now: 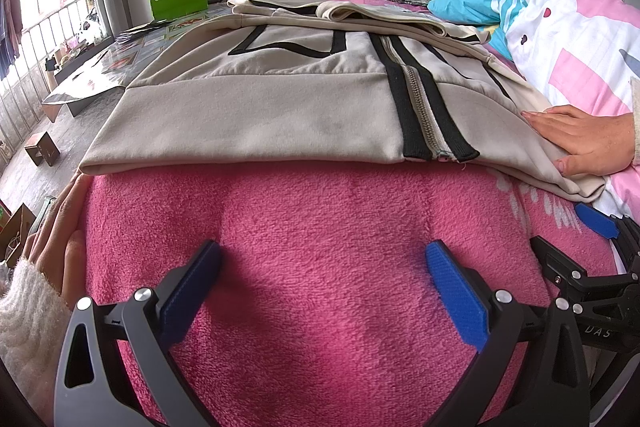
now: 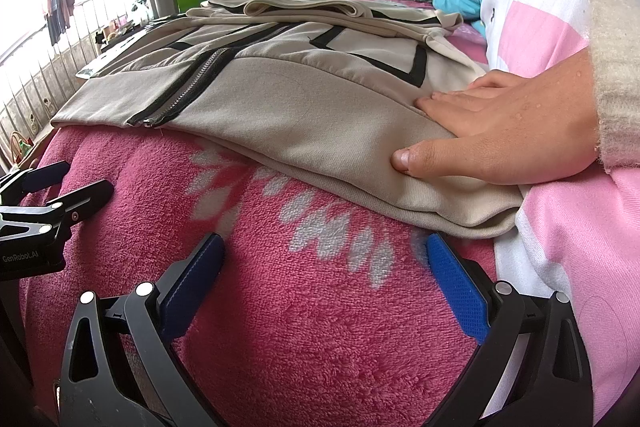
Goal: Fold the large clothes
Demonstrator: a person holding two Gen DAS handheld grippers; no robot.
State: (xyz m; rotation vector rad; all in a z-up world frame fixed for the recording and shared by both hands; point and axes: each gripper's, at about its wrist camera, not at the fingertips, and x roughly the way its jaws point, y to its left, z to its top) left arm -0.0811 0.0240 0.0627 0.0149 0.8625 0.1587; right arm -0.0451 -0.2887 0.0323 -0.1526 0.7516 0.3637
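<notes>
Left wrist view: the jacket (image 1: 280, 107) is spread flat on the pink blanket (image 1: 320, 267), pinned by a bare hand (image 1: 580, 143) to prevent slipping. Both claws, left (image 1: 324, 287) and right (image 2: 324, 287), are set down wide and empty.

Two low side-by-side views, both facing the jacket (image 1: 280, 99).

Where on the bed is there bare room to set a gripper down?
Free: the pink blanket between the jacket hem and both open grippers, left gripper, right gripper. Crowded: the right side, where a hand presses the jacket against the rolled quilt.
</notes>
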